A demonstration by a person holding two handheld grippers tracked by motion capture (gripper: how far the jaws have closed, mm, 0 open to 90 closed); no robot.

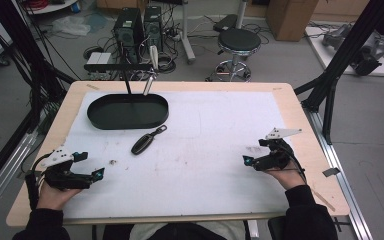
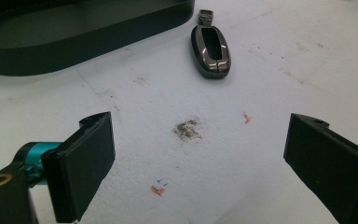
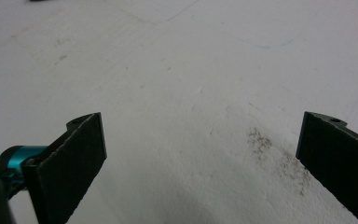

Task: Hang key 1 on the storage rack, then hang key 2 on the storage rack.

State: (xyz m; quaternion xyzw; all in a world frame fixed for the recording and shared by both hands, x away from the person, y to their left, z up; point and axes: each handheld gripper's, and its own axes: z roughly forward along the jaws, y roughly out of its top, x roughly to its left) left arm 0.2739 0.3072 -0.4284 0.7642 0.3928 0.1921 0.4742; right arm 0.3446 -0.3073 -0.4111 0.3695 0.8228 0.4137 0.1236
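Observation:
A dark car key fob point(image 1: 147, 141) point(image 2: 210, 50) lies on the white mat point(image 1: 205, 150), just in front of a black oval tray point(image 1: 127, 111) point(image 2: 74, 32). My left gripper point(image 1: 99, 173) point(image 2: 205, 168) rests low at the near left, open, with nothing between its jaws; the fob lies some way ahead of it. My right gripper point(image 1: 246, 161) point(image 3: 205, 158) rests at the near right, also open and empty, over bare mat with a grey smudge point(image 3: 275, 154).
A small pale scrap point(image 1: 113, 162) lies on the mat near the left gripper. A stand with a crossbar point(image 1: 125, 67) rises behind the tray. Beyond the table stand computer towers point(image 1: 137, 27), a stool point(image 1: 237, 42) and black frame posts at both sides.

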